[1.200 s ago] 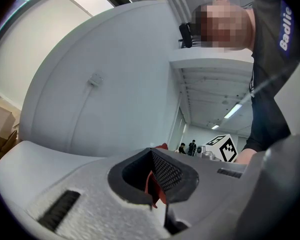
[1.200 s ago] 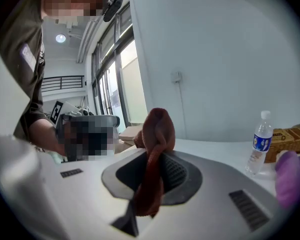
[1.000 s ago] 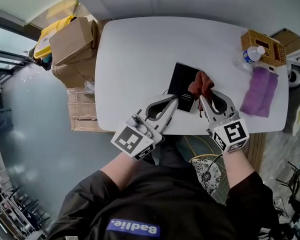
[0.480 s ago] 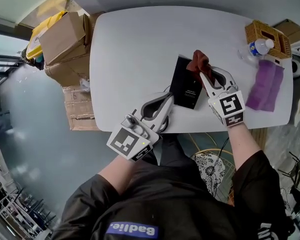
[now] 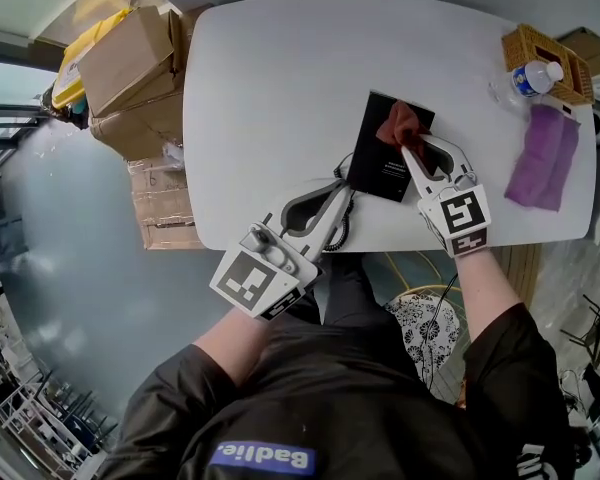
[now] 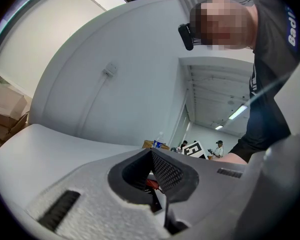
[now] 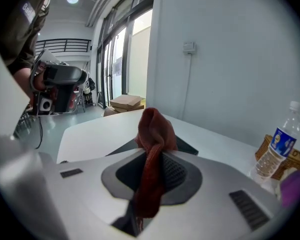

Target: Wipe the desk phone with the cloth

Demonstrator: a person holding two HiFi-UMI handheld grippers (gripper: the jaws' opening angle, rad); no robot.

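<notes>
Farther along the phone (image 5: 378, 163) than a second ago, the cloth (image 5: 400, 124) now rests on its far right corner. Left gripper (image 5: 346, 195), jaws pressed together, touches the phone's near left corner. Right gripper (image 5: 407, 152) pinches the cloth.

A purple cloth (image 5: 546, 156), a water bottle (image 5: 528, 76) and a basket (image 5: 540, 46) sit on the white table's (image 5: 270, 88) right end. Cardboard boxes (image 5: 130, 63) stand beside its left end.
</notes>
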